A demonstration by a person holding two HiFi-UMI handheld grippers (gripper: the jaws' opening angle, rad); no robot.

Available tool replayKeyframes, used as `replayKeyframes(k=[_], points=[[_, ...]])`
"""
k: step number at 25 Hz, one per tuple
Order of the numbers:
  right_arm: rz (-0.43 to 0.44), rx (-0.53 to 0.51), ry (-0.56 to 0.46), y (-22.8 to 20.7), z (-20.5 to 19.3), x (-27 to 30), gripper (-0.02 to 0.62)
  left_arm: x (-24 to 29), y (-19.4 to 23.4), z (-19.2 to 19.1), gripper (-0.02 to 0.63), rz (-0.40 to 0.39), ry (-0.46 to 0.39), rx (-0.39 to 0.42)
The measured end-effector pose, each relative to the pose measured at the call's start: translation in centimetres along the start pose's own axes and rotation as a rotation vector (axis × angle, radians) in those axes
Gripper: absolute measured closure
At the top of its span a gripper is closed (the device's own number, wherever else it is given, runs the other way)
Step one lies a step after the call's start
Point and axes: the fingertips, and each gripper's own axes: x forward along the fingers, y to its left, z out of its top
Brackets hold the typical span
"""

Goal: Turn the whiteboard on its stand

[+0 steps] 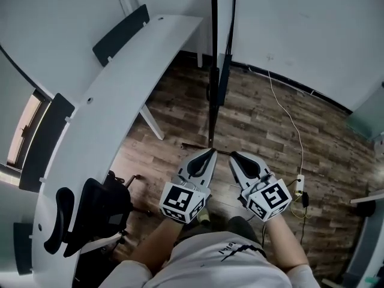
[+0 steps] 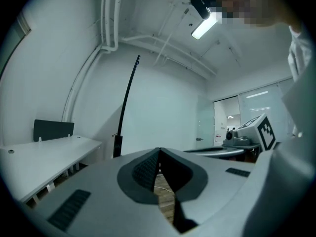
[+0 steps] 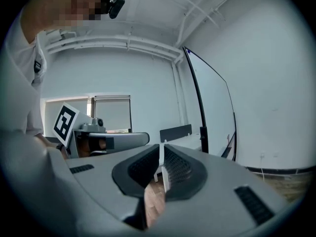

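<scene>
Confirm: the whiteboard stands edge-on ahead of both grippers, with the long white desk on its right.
Wrong side: the head view shows the desk on the left of the whiteboard. The whiteboard does stand edge-on ahead of the left gripper and the right gripper.

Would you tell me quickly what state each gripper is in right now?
Left gripper: closed, holding nothing.
Right gripper: closed but for a thin slit, holding nothing.

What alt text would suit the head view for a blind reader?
Seen from above, a person holds the left tongs and right tongs side by side, both closed and empty, pointing at a whiteboard standing edge-on on a wooden floor. A long white desk and black chair sit at left.
</scene>
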Motion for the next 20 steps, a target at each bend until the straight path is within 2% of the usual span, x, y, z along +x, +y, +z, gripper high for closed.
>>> replayKeyframes(k=[5,10,20], points=[[-0.022,-0.003,0.009,-1.9,0.2,3.0,0.559,2.1,2.6,0.2,0.594,-0.007,-0.001,-0.015],[-0.027,0.008,0.010,-6.2,-0.1,7.0,0.522,5.3,6.0,0.0,0.594,0.019,0.004,-0.024],[0.057,-0.033,0.007,-16.2,1.6,16.9,0.499,13.3,11.6,2.7,0.594,0.122,-0.005,-0.001]])
